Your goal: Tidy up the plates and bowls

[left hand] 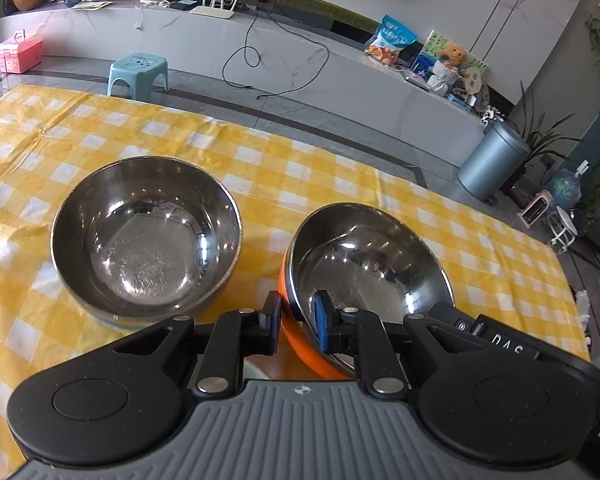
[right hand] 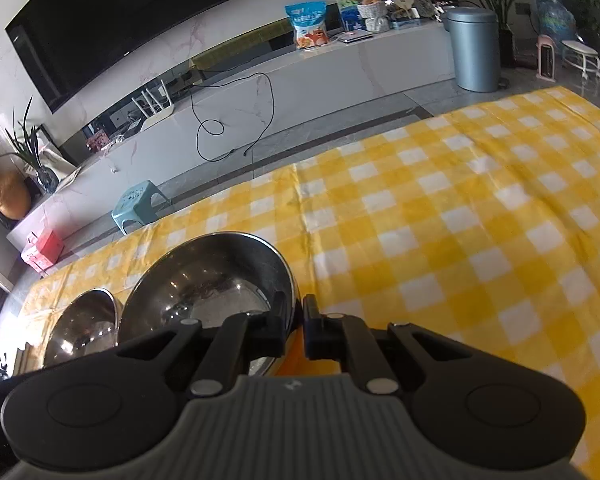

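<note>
My left gripper (left hand: 299,322) clamps the near rim of the orange bowl (left hand: 366,276), which is tilted; my right gripper (right hand: 296,330) pinches the same bowl's rim at its 4 o'clock. The steel bowl (left hand: 146,236) sits just beside, at 9 o'clock, on the checked tablecloth (left hand: 340,176)

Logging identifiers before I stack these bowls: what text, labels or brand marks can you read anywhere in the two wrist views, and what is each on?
"DAS": white letters on the black body of the left gripper, cut off at its edge.
Small emblem on each gripper's grey ribbed plate: a symbol, not text.
Blue snack bag on the ledge: print too blurred to read.
Orange bowl and steel bowl: no markings visible.
</note>
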A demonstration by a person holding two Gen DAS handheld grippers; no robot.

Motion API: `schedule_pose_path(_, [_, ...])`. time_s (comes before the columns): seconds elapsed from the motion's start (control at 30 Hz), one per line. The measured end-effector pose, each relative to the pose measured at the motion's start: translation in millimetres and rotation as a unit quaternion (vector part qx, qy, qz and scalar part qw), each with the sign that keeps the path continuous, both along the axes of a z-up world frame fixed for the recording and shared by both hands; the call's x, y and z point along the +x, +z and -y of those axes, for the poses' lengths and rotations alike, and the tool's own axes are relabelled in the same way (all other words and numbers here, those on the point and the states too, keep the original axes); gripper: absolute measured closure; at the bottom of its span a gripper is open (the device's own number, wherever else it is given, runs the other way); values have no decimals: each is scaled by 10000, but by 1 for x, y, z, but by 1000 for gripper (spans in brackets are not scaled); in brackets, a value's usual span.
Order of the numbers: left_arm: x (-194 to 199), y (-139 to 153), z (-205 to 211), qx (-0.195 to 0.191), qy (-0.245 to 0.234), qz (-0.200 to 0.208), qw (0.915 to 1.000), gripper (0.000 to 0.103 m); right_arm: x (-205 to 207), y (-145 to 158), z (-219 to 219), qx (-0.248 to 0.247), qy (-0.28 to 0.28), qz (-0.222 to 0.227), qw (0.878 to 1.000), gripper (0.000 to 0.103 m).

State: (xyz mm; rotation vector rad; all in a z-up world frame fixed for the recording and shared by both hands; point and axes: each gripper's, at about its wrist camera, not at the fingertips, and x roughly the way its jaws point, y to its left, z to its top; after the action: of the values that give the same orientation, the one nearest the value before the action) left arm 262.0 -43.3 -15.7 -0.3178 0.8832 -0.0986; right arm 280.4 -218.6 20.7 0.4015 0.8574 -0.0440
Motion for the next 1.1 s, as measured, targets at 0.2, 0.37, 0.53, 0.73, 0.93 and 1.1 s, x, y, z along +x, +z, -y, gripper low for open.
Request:
schedule_pose_path(0.2, [-38,19,6,-167,-251,66,9995,84,-51,24,17,92,-213,87,9997,97])
schedule_pose_path(0.37, [-78,32,4,-336,-238,136,9991,84,-95,37,26,281,-333,84,9990,97])
schedule_pose_path(0.53, [-114,36,-3,-403,-201,170,9988,84,-138,43,26,408,-300,70,9987,97])
schedule_pose_path(0.73, [-150,32,-13,-468,-244,145,9985,84,-184,40,23,551,-245,-53,9982,97])
schedule_pose_path(0.93, [-180,22,-21,-499,-208,74,9985,85,-216,38,16,530,-205,-92,9983,96])
schedule_pose_path(1.1, [-193,11,-29,-667,-171,33,9976,85,-228,37,13,443,-166,-47,9989,96])
